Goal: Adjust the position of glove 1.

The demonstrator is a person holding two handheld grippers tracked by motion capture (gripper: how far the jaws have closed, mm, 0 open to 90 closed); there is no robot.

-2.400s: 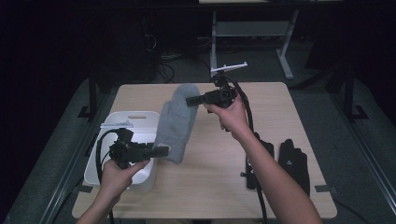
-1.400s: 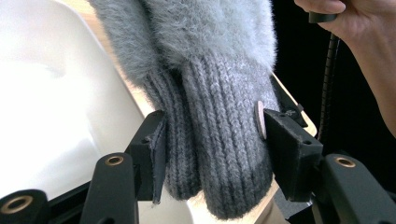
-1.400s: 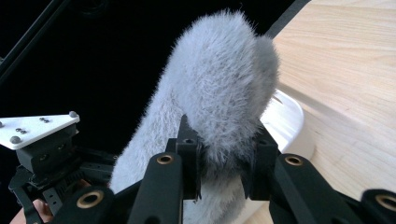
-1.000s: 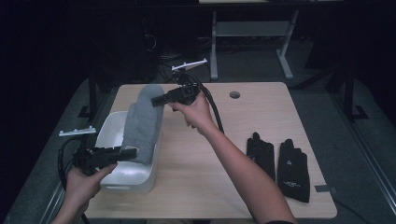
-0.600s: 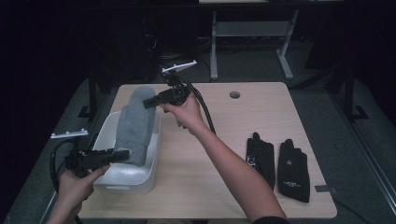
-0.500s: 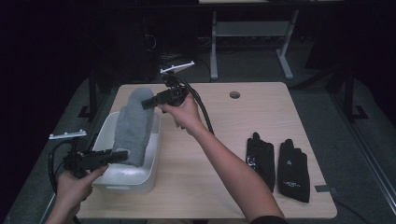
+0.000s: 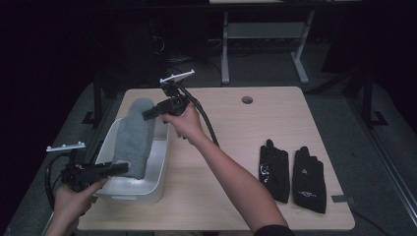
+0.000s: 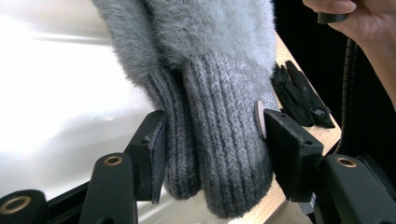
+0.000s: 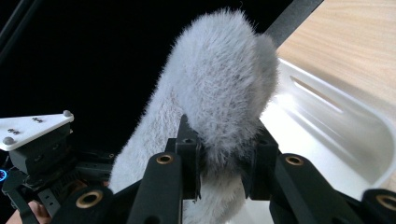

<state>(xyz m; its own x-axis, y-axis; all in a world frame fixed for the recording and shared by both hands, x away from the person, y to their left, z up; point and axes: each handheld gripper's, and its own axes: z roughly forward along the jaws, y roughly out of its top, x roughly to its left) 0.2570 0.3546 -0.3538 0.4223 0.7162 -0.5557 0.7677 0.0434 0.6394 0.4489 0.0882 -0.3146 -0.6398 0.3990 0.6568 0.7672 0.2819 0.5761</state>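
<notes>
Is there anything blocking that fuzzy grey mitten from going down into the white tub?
Nothing visible does. The grey mitten hangs over the open white tub, pinched at its fuzzy tip by the right gripper, with the left gripper around its knit cuff. The tub's visible inside looks bare.

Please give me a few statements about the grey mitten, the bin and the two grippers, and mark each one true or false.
1. The right gripper is clamped on the fluffy end of the grey mitten. True.
2. The left gripper is shut tight on the ribbed cuff. False: its jaws stand open on either side of the cuff.
3. The mitten hangs over the white bin. True.
4. The black gloves lie inside the bin. False: they lie on the wooden table, to the right.
</notes>
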